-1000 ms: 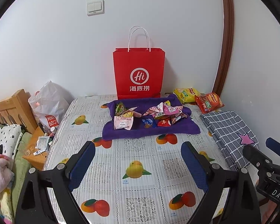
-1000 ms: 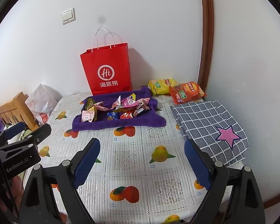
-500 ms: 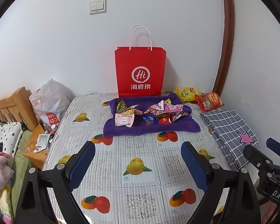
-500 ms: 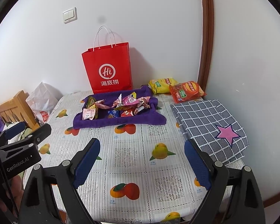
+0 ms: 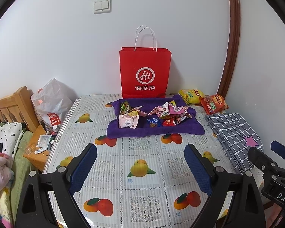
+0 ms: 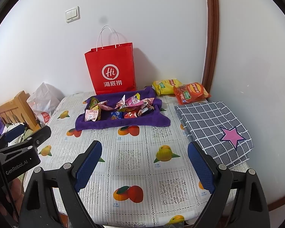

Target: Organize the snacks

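Note:
Several small snack packets (image 5: 153, 114) (image 6: 121, 107) lie heaped on a purple towel (image 5: 190, 129) (image 6: 152, 121) at the far middle of the fruit-print table. Behind the towel a red paper bag (image 5: 145, 72) (image 6: 111, 68) stands upright against the wall. A yellow chip bag (image 5: 191, 95) (image 6: 166, 85) and a red chip bag (image 5: 213, 103) (image 6: 191, 93) lie at the far right. My left gripper (image 5: 140, 159) hangs open over the near table, well short of the towel, nothing between its fingers. My right gripper (image 6: 144, 159) is likewise open and empty.
A folded grey checked cloth with a pink star (image 5: 235, 133) (image 6: 214, 127) lies along the table's right side. Left of the table are a white plastic bag (image 5: 51, 102), a wooden headboard (image 5: 13, 108) and a low cluttered wooden stand (image 5: 36, 152). Walls close the back and right.
The scene has slid slightly down and left in both views; otherwise both grippers stay open and nothing on the table has moved.

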### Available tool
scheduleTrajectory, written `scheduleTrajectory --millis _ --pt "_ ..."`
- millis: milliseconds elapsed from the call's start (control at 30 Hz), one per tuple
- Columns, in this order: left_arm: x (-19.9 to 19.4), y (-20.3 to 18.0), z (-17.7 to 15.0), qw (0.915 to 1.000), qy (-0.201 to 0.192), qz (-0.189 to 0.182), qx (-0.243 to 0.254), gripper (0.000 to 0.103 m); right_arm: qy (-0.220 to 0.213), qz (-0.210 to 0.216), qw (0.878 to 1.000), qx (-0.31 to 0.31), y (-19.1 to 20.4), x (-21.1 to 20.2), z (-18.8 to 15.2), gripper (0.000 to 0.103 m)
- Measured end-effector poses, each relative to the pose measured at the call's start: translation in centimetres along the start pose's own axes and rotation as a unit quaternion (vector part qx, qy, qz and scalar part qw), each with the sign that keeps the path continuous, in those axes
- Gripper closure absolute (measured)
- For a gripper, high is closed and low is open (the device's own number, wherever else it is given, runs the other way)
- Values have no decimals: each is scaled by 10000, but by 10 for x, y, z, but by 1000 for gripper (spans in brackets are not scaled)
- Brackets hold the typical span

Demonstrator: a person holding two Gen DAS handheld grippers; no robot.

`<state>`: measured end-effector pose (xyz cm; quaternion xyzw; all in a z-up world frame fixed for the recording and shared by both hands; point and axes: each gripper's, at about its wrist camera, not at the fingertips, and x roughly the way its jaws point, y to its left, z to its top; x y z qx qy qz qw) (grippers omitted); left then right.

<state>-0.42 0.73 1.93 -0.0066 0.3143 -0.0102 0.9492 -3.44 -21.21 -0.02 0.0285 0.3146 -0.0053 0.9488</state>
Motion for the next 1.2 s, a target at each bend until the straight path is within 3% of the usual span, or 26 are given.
scheduleTrajectory --millis 1200 --pt "24 -2 -15 9997 66 213 100 10 -32 -47 10000 -26 4 9 -5 12"
